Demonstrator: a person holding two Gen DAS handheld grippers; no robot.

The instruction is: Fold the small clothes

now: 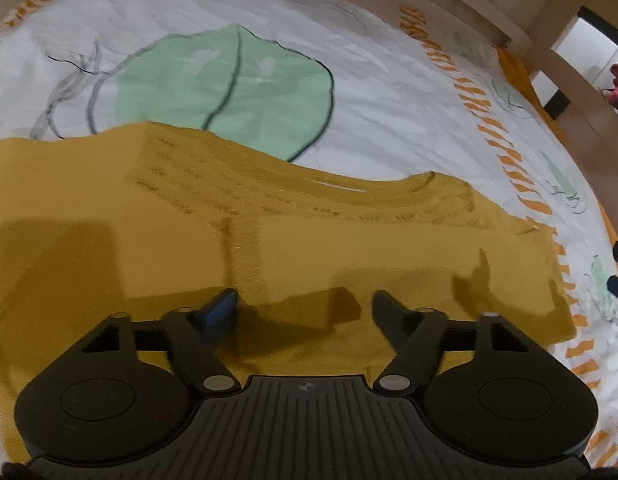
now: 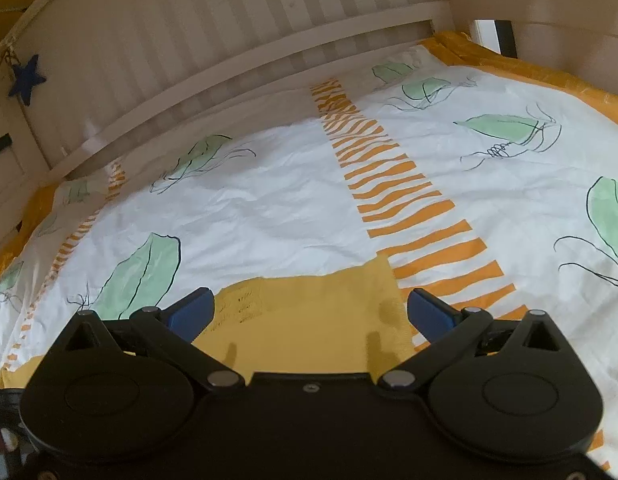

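Over on the left, the left gripper [image 1: 305,300] hangs above the mustard garment [image 1: 269,248], jaws apart with nothing between them. Spread flat on the leaf-print bedsheet [image 2: 269,208], it reaches beneath the right gripper [image 2: 311,306], whose jaws stand wide and empty.

A white bed cover [image 2: 269,208], printed with green leaves [image 1: 229,88] and an orange striped band [image 2: 393,184], is spread over the bed. A slatted wooden bed rail [image 2: 229,40] is seen behind it, and a blue star [image 2: 26,78] is hung there.
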